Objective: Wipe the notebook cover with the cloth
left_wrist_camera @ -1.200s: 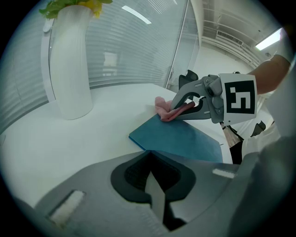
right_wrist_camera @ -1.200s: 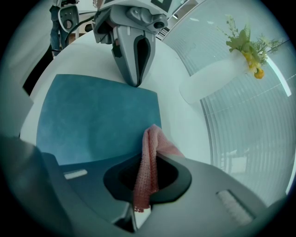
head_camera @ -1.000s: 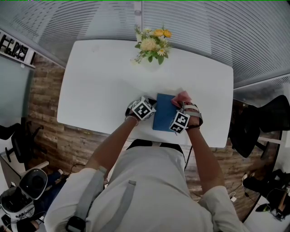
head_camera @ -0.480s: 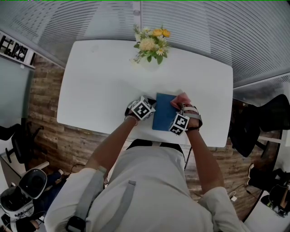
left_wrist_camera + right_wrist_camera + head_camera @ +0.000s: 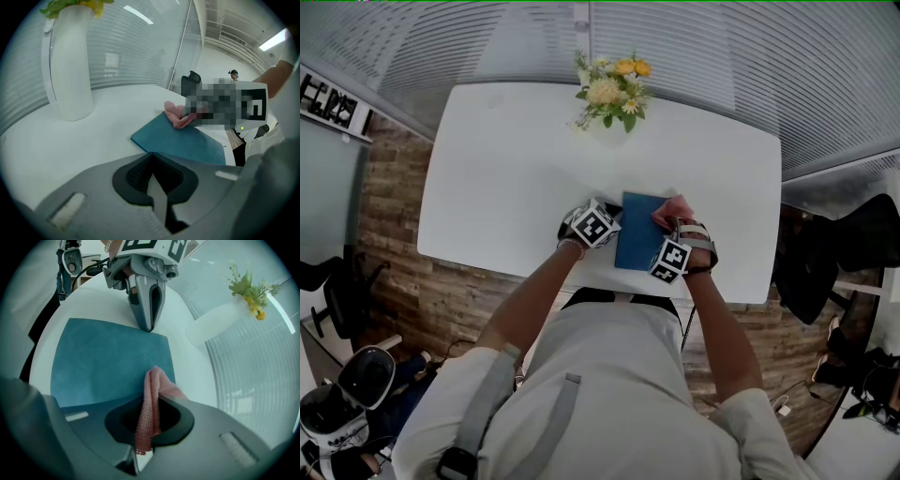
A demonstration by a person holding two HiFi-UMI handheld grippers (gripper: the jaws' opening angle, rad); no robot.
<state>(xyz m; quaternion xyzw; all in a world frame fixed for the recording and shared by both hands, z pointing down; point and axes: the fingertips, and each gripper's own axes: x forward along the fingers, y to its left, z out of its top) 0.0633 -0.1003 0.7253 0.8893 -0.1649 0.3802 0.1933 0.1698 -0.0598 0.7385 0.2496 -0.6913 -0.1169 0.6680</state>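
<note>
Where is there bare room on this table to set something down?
Bare: the wide left part of the table beside the flowers; its right end past the notebook; the strip between flowers and notebook. Crowded: the near middle, where the left gripper and the right gripper, holding the cloth, flank the notebook.

No word, number or brand can be read. The left marker cube [image 5: 594,225] and the right marker cube [image 5: 671,258], behind the fingers [image 5: 148,310], bear only black-and-white square codes. The notebook cover [image 5: 636,242] between the fingers is plain blue. A dark wall panel [image 5: 328,101], far left of them, shows white marks too small to read.
</note>
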